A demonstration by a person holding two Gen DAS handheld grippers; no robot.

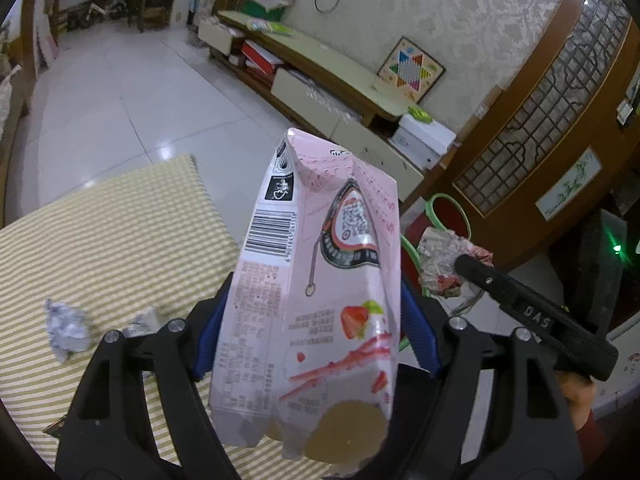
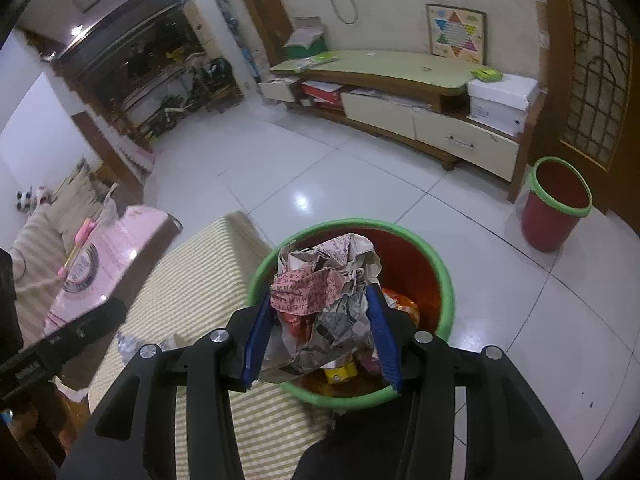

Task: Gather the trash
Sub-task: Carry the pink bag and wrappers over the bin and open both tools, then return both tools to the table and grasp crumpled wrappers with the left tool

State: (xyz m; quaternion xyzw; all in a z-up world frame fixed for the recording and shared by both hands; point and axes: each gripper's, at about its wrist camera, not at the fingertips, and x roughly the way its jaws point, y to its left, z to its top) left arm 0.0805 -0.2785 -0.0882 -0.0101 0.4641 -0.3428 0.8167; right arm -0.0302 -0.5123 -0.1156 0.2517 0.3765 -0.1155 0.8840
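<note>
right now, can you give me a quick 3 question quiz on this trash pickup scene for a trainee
1. True or false: the left gripper holds a pink carton between its blue pads.
2. What does the right gripper hold? A) a glass bottle B) a wad of crumpled paper C) nothing
3. Fill in: the red bin under the right gripper has a ____ rim, and a second bin of the same kind stands on the floor by the cabinet.

Key
1. True.
2. B, the crumpled paper, over the bin that already holds trash.
3. Green. Two crumpled scraps remain on the striped cloth.
</note>
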